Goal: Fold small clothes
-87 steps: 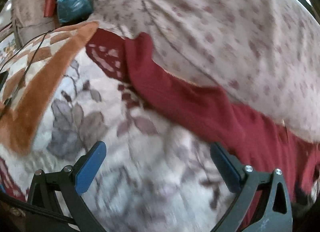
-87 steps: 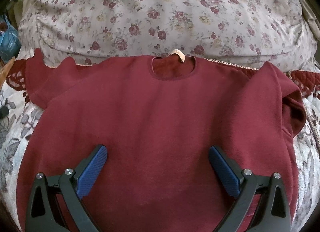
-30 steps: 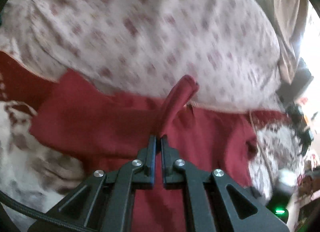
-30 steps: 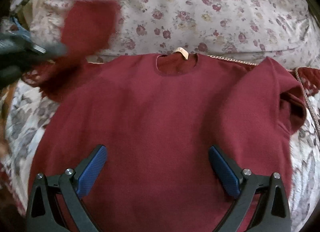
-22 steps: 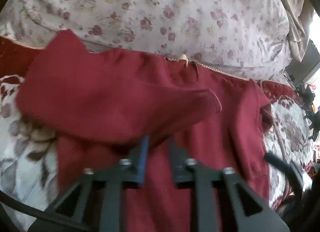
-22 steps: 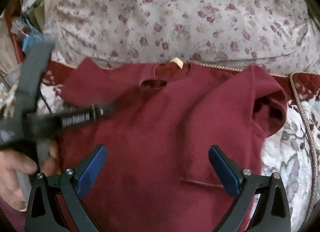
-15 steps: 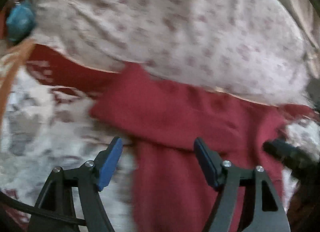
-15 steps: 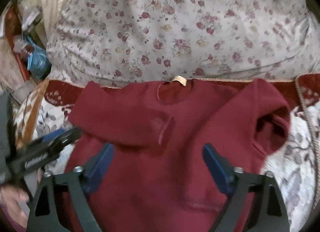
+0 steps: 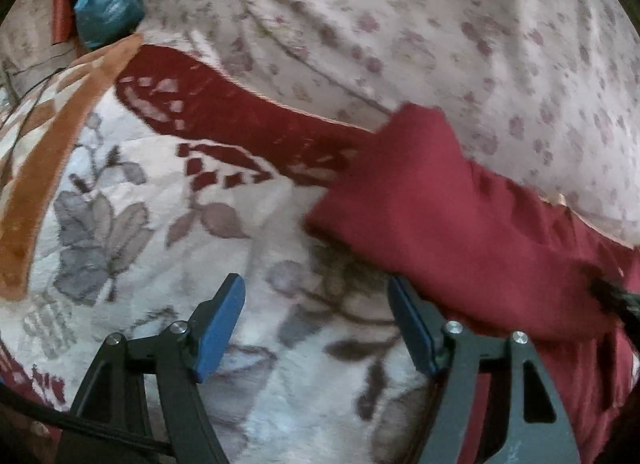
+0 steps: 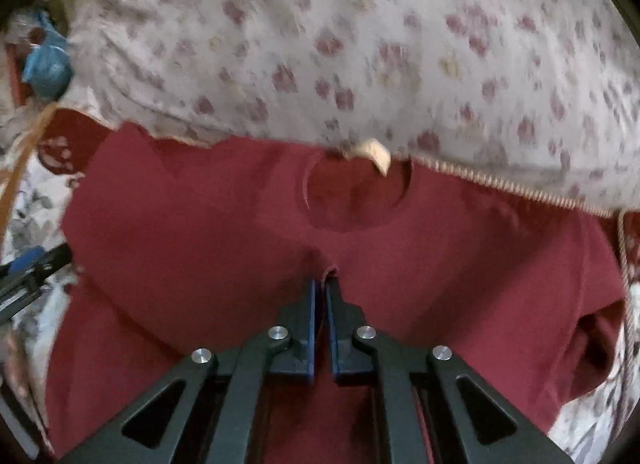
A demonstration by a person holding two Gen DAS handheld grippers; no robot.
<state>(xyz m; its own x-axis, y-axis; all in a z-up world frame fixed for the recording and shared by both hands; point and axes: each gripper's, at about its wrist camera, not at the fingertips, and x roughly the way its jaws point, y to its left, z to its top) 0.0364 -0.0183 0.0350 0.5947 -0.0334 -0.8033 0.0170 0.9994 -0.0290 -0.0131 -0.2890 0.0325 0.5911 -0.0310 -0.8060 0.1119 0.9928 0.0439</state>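
Right gripper (image 10: 319, 290) just pinched shut on a fold of the maroon T-shirt (image 10: 224, 232); left gripper (image 9: 316, 304) wide open, empty, above floral blanket (image 9: 132, 199).

The red shirt (image 10: 240, 232) is soft, matt knit cloth. The floral blanket (image 9: 168, 232) beneath looks plush. Gripper pads (image 9: 218, 324) are matt blue plastic.

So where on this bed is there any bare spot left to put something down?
The leaf-patterned blanket is bare left of the red shirt, where the open left gripper hovers. The flowered pillow crowds the far side, and the shirt, pinched by the right gripper, fills the middle.
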